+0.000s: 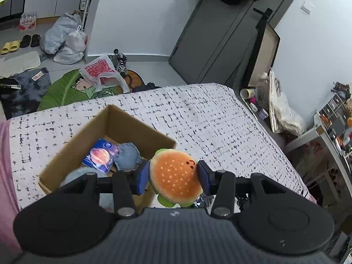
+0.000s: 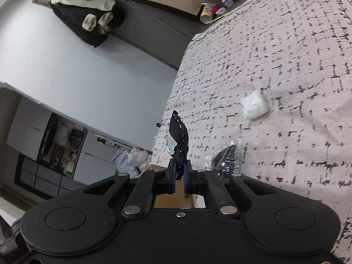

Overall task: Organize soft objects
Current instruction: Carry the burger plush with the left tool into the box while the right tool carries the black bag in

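Observation:
My left gripper (image 1: 173, 176) is shut on an orange burger plush (image 1: 175, 177) with a green rim, held above the right edge of an open cardboard box (image 1: 92, 129) on the bed. The box holds a purple planet-print packet (image 1: 101, 156) and rolled blue denim pieces (image 1: 128, 156). My right gripper (image 2: 179, 173) is shut on a black cloth with white dashes (image 2: 179, 138), which sticks up between the fingers. A white folded soft piece (image 2: 254, 107) and a black item in clear wrap (image 2: 226, 160) lie on the bed in the right wrist view.
The bed cover (image 1: 209, 118) is white with black marks. Beyond its far edge are a green leaf mat (image 1: 63, 90), plastic bags (image 1: 66, 39) and shoes on the floor. A cluttered shelf (image 1: 334, 118) stands at the right. The box edge (image 2: 171, 198) shows below my right gripper.

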`<control>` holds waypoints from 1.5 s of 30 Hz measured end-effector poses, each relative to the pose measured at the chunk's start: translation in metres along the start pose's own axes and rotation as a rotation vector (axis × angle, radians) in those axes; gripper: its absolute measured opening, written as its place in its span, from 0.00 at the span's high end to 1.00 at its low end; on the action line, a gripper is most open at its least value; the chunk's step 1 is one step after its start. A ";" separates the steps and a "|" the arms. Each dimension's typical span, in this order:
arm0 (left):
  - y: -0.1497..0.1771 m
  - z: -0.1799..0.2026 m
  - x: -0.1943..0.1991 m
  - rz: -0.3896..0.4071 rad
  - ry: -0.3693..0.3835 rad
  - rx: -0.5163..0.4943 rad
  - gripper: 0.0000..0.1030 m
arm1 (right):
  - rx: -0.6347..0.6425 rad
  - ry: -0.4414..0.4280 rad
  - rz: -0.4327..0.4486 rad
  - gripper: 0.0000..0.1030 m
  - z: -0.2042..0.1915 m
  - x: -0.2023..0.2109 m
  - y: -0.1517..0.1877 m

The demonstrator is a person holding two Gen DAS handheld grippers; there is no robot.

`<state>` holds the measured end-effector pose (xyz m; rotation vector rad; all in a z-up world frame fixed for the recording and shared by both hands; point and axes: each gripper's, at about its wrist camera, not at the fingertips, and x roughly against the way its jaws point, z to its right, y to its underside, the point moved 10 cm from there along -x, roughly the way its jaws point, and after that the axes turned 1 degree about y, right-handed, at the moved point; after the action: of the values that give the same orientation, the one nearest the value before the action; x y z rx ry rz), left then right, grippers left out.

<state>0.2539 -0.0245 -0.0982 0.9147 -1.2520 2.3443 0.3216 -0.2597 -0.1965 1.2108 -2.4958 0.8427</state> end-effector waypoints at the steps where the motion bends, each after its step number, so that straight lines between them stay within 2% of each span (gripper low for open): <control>1: -0.003 -0.003 0.001 0.003 0.002 0.003 0.55 | 0.007 -0.005 -0.001 0.94 -0.003 0.000 0.001; 12: -0.031 -0.035 0.006 0.028 0.014 0.002 0.55 | 0.098 -0.097 -0.006 0.94 -0.055 -0.001 0.021; 19: -0.036 -0.057 -0.002 0.026 0.030 0.003 0.55 | 0.166 -0.115 -0.053 0.94 -0.081 -0.007 0.048; 27: -0.032 -0.081 -0.019 0.000 0.056 0.038 0.55 | 0.245 -0.085 -0.128 0.94 -0.096 -0.022 0.085; 33: -0.024 -0.098 -0.036 -0.037 0.067 0.108 0.55 | 0.311 -0.011 -0.164 0.93 -0.097 -0.035 0.106; 35: -0.021 -0.100 -0.041 -0.051 0.079 0.111 0.55 | 0.323 0.000 -0.185 0.92 -0.096 -0.039 0.111; 36: -0.020 -0.100 -0.043 -0.055 0.083 0.111 0.55 | 0.328 0.008 -0.195 0.88 -0.096 -0.040 0.113; 40: -0.014 -0.099 -0.053 -0.082 0.118 0.111 0.55 | 0.360 0.072 -0.241 0.87 -0.091 -0.045 0.124; 43: -0.009 -0.096 -0.060 -0.103 0.147 0.113 0.55 | 0.333 0.064 -0.294 0.85 -0.088 -0.048 0.131; 45: -0.006 -0.093 -0.064 -0.115 0.161 0.109 0.55 | 0.327 0.065 -0.298 0.83 -0.089 -0.048 0.130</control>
<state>0.2688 0.0568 -0.1751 0.7906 -0.9921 2.3612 0.2474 -0.1126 -0.1971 1.5802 -2.1070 1.2127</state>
